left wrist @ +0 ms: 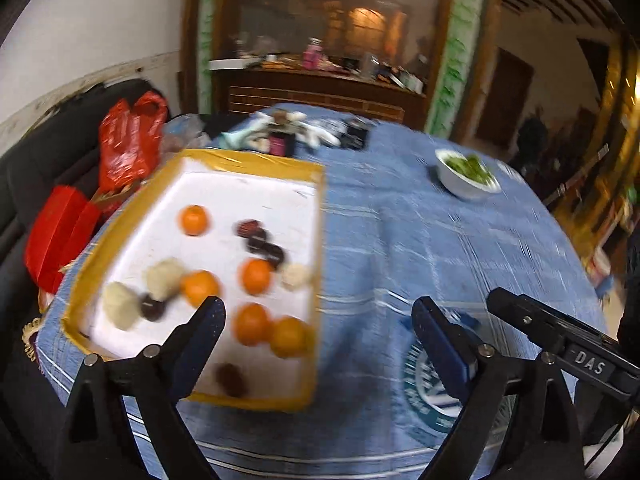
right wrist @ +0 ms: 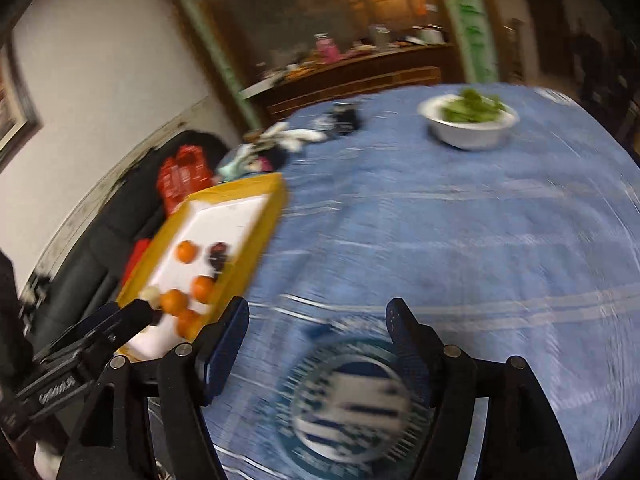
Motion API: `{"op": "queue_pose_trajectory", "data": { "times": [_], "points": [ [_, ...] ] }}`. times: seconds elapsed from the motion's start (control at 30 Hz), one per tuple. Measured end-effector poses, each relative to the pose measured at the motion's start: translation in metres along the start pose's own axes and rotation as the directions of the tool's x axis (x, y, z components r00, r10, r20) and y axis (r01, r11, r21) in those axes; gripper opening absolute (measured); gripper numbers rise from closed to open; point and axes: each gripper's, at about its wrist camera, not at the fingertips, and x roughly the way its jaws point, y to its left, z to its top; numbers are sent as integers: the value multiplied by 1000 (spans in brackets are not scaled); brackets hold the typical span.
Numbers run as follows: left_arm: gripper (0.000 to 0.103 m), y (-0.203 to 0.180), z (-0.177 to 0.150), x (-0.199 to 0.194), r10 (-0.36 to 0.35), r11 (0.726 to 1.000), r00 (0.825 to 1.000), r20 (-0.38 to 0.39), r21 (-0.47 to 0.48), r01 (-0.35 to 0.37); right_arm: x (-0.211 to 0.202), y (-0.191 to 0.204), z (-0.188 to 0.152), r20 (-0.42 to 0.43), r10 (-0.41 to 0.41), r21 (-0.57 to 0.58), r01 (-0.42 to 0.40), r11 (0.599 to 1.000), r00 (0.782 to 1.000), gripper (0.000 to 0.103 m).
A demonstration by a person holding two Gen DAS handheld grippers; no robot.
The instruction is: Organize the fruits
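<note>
Fruit tray point(left wrist: 120, 220), long axis running away, oranges point(left wrist: 252, 322) inside

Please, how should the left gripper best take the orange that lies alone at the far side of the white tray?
Probably grip the lone orange across its widest middle, coming from above with the open left gripper. It is round and sits apart from the other fruit on the tray, so both fingers have free space beside it, while the tray's yellow rim hinders a low sideways approach.
</note>
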Motion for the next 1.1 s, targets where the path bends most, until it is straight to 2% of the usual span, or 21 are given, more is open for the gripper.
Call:
{"op": "queue_pose_trajectory", "data": {
  "times": [0.17, 0.37, 0.63, 1.1],
  "points": [
    [94, -43, -12, 4, 24, 997, 999, -26, 70, -22, -13, -30, -17, 3, -45, 54, 45, 998, 999, 76],
    [94, -63, -16, 2, 39, 993, 999, -30, 109, -35, -23, -46, -23, 24, -67, 63, 66, 996, 997, 77],
    [94, -66, -18, 5, 45, 993, 998, -44, 115, -39, -27, -49, -25, 29, -68, 71, 65, 995, 997, 78],
    [94, -47, -15, 9, 60, 996, 997, -47, 75, -57, -18, -26, -27, 13, -102, 3, 102, 995, 995, 79]
  ]
}}
